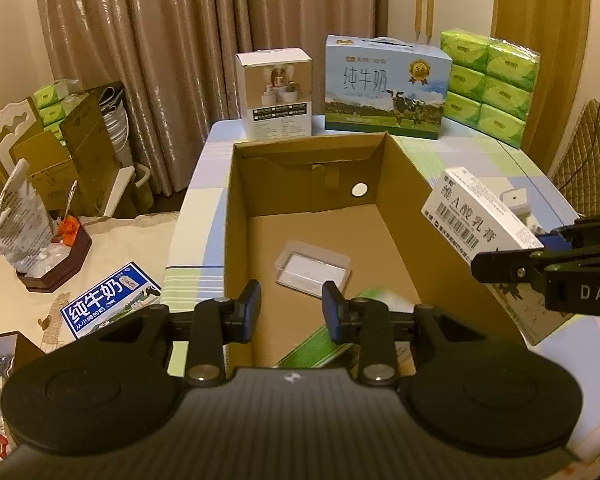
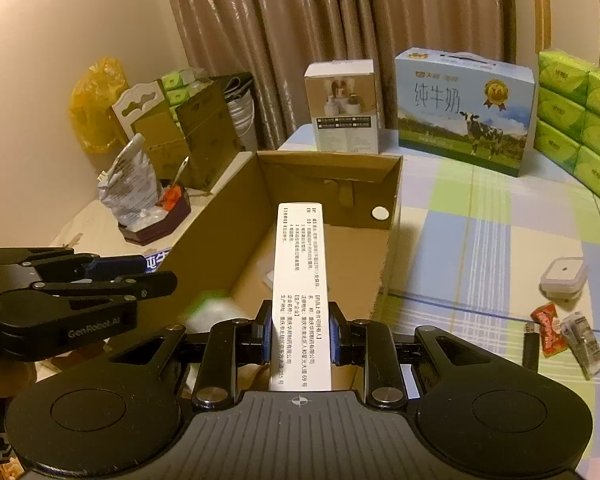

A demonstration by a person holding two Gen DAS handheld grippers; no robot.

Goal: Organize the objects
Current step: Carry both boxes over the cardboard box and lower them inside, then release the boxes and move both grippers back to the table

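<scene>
R gripper [image 2: 300,334] fingers pinch white carton [image 2: 300,280] over cardboard box [image 2: 392,184]; L gripper [image 1: 291,308] fingers spread, empty.

The tall blue carton [image 1: 384,88] at the back of the worktop reads 纯牛奶, as does the flat blue milk pack [image 1: 108,300] lying beside it. The white box [image 1: 478,214] in the right tool [image 1: 540,248] reads 维A酸乳膏; that tool's body reads DAS. The left tool [image 2: 100,276] bears GenRobot.AI
</scene>
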